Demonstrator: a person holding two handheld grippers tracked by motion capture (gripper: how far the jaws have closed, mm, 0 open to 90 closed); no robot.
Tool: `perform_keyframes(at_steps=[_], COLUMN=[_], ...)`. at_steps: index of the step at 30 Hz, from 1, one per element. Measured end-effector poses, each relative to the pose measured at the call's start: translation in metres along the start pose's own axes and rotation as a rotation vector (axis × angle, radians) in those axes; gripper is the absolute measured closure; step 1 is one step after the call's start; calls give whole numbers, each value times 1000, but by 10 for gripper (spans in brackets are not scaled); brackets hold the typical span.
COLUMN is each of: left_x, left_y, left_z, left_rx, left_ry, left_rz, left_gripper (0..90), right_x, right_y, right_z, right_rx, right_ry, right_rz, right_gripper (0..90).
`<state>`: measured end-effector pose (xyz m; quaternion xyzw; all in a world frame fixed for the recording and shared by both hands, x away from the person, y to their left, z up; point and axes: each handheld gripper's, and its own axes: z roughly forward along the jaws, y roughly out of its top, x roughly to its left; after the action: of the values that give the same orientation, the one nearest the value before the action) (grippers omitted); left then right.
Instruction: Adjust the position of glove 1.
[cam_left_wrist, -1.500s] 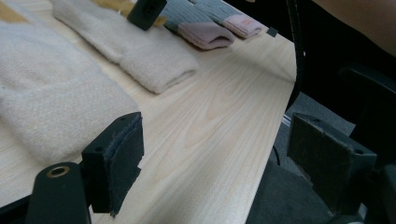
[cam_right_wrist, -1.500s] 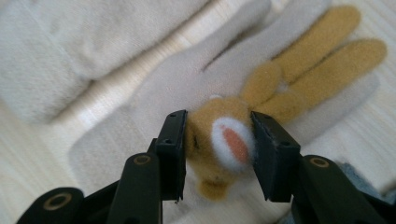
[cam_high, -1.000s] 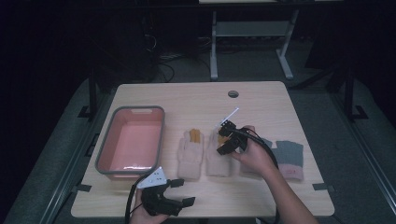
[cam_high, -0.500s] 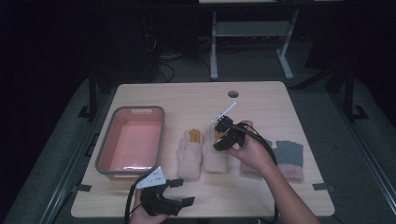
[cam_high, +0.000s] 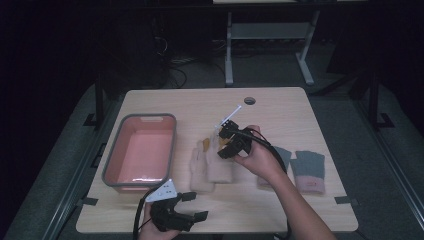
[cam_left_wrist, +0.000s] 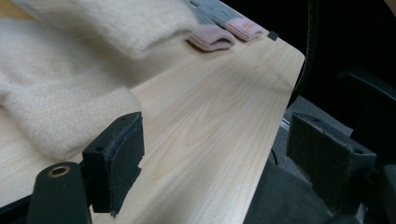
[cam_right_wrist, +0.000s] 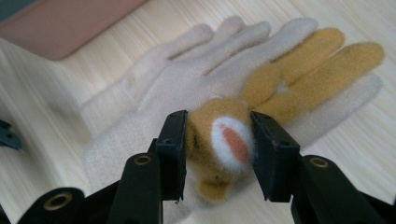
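Pink inside and grey-rimmed, the tub (cam_high: 140, 152) sits up and to the left of the left gripper (cam_high: 192, 206), whose jaws stand wide apart over bare table (cam_high: 280, 107). Right of it, the right gripper (cam_right_wrist: 217, 144) is clamped on a mustard-and-white patch of the cream glove (cam_right_wrist: 154, 100). Grey-and-pink gloves (cam_high: 307, 170) lie beyond its hand.

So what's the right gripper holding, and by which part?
The right gripper pinches the cream glove by the mustard animal-face patch on it.
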<state>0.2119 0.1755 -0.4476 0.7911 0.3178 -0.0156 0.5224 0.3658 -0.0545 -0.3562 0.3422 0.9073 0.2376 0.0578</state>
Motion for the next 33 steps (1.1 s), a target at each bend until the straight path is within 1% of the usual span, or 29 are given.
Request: perform_keyframes(at_steps=[1, 2, 3, 5, 7, 10, 11, 12, 13, 16, 17, 20, 21, 22, 27, 28, 29, 33], left_x=[0, 0, 0, 0, 0, 0, 0, 0, 0, 0, 0, 0, 0, 0, 0, 0, 0, -1], left_y=[0, 0, 0, 0, 0, -1, 0, 0, 0, 0, 0, 0, 0, 0, 0, 0, 0, 0], left_z=[0, 0, 0, 0, 0, 0, -1, -1, -1, -1, -1, -1, 0, 0, -1, -1, 0, -1], left_rx=[0, 0, -4, -3, 3, -4, -4, -4, 0, -4, -3, -2, -6, -6, -6, -6, -6, -7], left_ry=[1, 1, -1, 0, 1, 0, 1, 1, 3, 5, 5, 3, 1, 1, 1, 1, 1, 2], left_rz=[-1, -1, -4, 1, 3, -1, 0, 0, 7, 0, -1, 3, 0, 0, 10, 10, 8, 6], left_gripper=[195, 194, 194, 194, 194, 194, 194, 194, 194, 194, 194, 194, 194, 194, 194, 194, 195, 195], right_x=[3, 3, 6, 7, 9, 10, 13, 13, 15, 18, 20, 22, 22, 22, 26, 26, 27, 25], right_y=[5, 5, 10, 13, 18, 20, 23, 23, 26, 27, 28, 29, 29, 29, 26, 26, 26, 24], right_z=[2, 2, 5, 6, 13, 16, 21, 21, 26, 30, 34, 39, 43, 43, 54, 54, 57, 62], right_rx=[-2, -2, 1, 2, 9, 10, 15, 15, 16, 19, 28, 34, 36, 36, 59, 59, 70, 70], right_ry=[0, 0, 1, -2, 7, 13, 16, 16, 21, 32, 31, 38, 44, 44, 50, 50, 44, 50], right_rz=[-6, -6, -17, -17, -13, -11, -10, -10, -9, -9, -12, -10, -2, -2, 2, 2, 7, 25], right_gripper=[583, 583, 583, 583, 584, 584, 584, 584, 584, 583, 584, 583, 583, 583, 582, 582, 581, 580])
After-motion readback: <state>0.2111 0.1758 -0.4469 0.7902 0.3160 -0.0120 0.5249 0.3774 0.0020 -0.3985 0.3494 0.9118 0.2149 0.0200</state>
